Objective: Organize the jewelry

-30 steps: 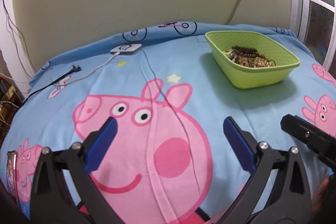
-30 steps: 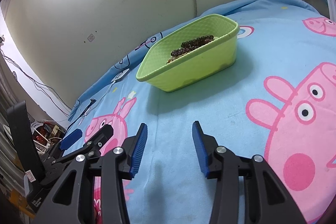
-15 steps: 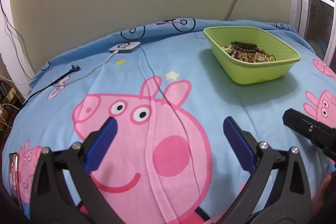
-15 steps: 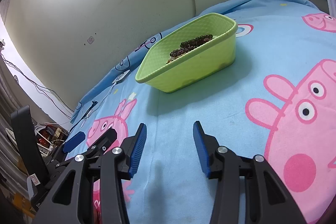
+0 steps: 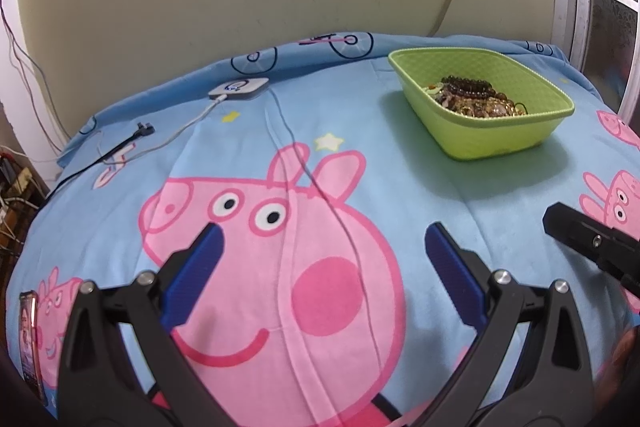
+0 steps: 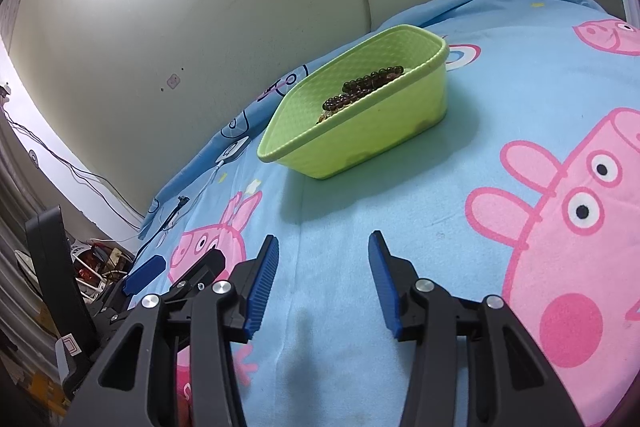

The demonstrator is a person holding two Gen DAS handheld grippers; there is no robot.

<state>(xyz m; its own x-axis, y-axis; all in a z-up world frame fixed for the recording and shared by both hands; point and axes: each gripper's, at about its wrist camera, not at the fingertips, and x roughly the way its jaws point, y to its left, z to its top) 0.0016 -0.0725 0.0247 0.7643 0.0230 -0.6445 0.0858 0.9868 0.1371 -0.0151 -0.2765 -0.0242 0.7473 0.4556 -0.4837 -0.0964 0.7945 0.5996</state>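
I held both units above the bed (image 5: 400, 187), which was covered by a light blue sheet printed with pink cartoon pigs.

Left hand-held gripper (image 5: 322, 259): its jaws stood wide apart, with nothing between the blue pads. Only the printed sheet showed in the gap. It pointed down at a slant toward the bed.

Right hand-held gripper (image 6: 322, 263): its jaws stood at a narrower gap than the left unit's, also with nothing between the pads (image 6: 262, 287). Bare blue sheet showed in the gap. In the left wrist view, a black part of this unit entered from the right edge, just beside the left unit's right finger.

Green tray (image 5: 500, 143): it sat on the bed ahead of both units, well apart from either set of fingertips. From the left hand-held gripper it lay ahead and to the right; from the right hand-held gripper it lay ahead, roughly in line with the gap between the jaws.

Jewelry (image 5: 472, 99): I saw it piled inside the green tray. A strand of dark round beads (image 6: 362, 87) lay on top of the pile, with gold-coloured pieces beneath it. I could not tell the individual pieces apart.

Other items: a small white device (image 5: 239, 89) with a white cable lay ahead and to the left of the left hand-held gripper, near the wall. A phone (image 5: 30, 339) lay at the far left edge of the bed, beside the left unit's left finger.
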